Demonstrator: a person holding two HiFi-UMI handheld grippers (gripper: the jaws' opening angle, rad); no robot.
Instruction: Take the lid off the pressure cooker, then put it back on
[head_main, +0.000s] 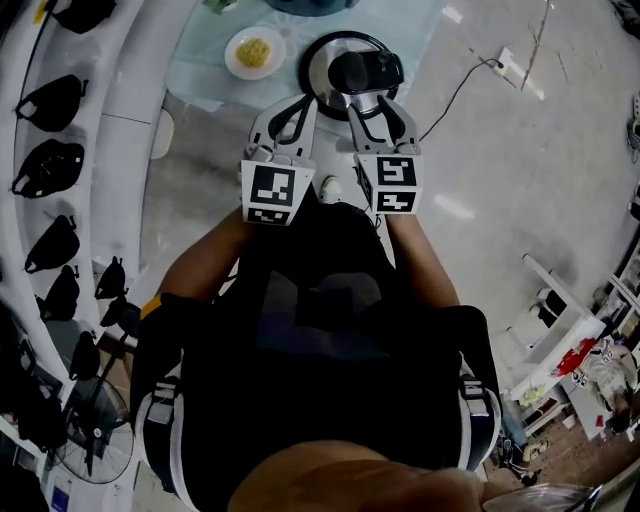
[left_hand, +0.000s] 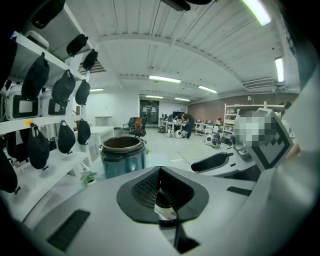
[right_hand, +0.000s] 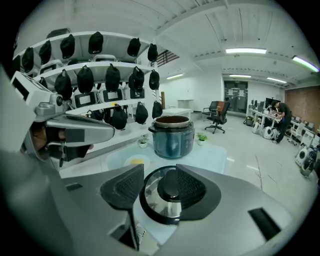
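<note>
The pressure cooker lid (head_main: 328, 68), steel with a black handle (head_main: 365, 70), lies flat on the pale table, apart from the pot. The lidless blue pot (right_hand: 172, 136) stands farther back; the left gripper view also catches this pot (left_hand: 122, 155). My right gripper (head_main: 378, 100) reaches the near edge of the lid. In the right gripper view its jaws stand open, and the lid's handle (right_hand: 169, 184) shows in the gap of the right gripper (right_hand: 160, 175), untouched by the pads. My left gripper (head_main: 290, 108) hangs beside it to the left, and in its own view the left gripper (left_hand: 160, 172) has its pads together on nothing.
A white plate (head_main: 254, 52) with yellow food sits on the table left of the lid. White shelves (head_main: 110, 110) hung with black bags curve along the left. A cable (head_main: 455, 95) runs over the floor at the right.
</note>
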